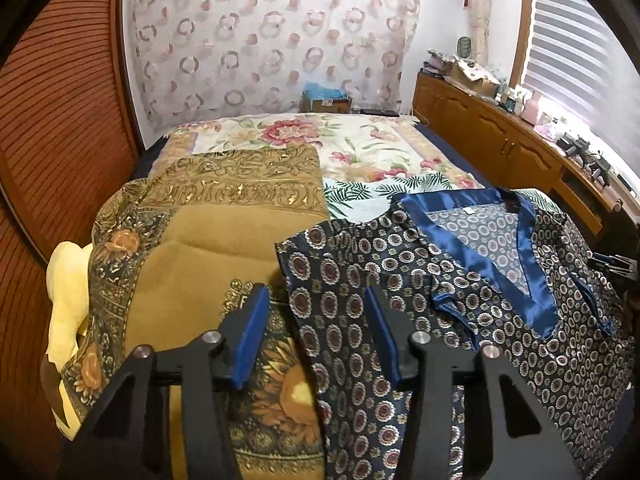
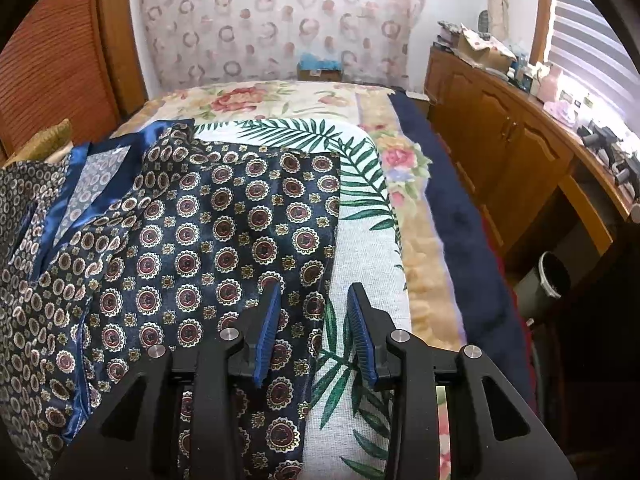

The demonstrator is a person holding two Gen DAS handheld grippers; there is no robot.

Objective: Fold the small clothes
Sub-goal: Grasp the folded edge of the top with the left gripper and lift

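Note:
A navy top (image 1: 448, 280) with a round medallion print and a shiny blue V-neck trim (image 1: 472, 256) lies spread on the bed, neck away from me. My left gripper (image 1: 314, 300) hovers at the top's left edge. Its jaws stand apart, with the hem lying loose between the blue pads (image 1: 252, 336). In the right wrist view the same top (image 2: 200, 220) fills the left half. My right gripper (image 2: 314, 292) is over the top's right edge, open, with the left pad (image 2: 268, 328) above the fabric and the right pad above the leaf-print cloth.
A mustard patterned blanket (image 1: 208, 240) and a yellow cloth (image 1: 68, 280) lie left of the top. Under it are a leaf-print cloth (image 2: 360, 232) and a floral bedspread (image 1: 360, 144). A wooden cabinet (image 2: 500, 132) and a bin (image 2: 548, 276) stand to the right of the bed.

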